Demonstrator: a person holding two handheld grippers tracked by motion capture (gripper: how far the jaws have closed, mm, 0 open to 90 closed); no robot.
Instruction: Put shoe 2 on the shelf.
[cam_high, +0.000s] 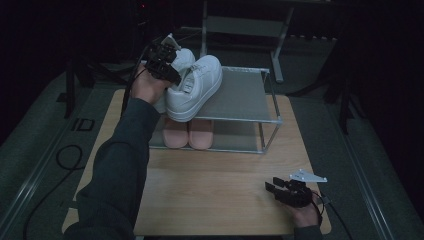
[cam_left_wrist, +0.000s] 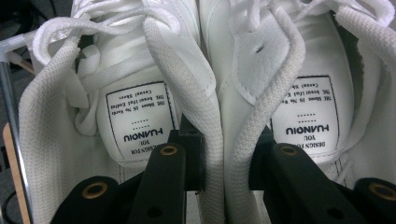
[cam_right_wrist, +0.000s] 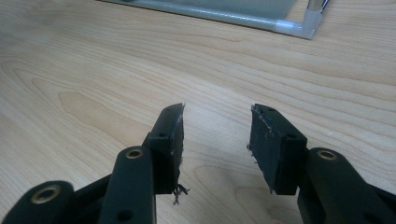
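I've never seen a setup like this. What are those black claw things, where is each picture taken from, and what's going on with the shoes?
No robot here: a person holds a two-jaw gripper in each hand. The high view looks down on a wooden table from the person's side. The other two pictures come from cameras riding on the grippers, looking along their black jaws.

On the table stands a small metal shoe rack. A pink pair sits on its lower shelf. The left gripper reaches to the top shelf, where its jaws pinch together the adjoining inner collars of a pair of white sneakers, one jaw inside each shoe. The right gripper rests low over the bare table, jaws open, holding nothing.
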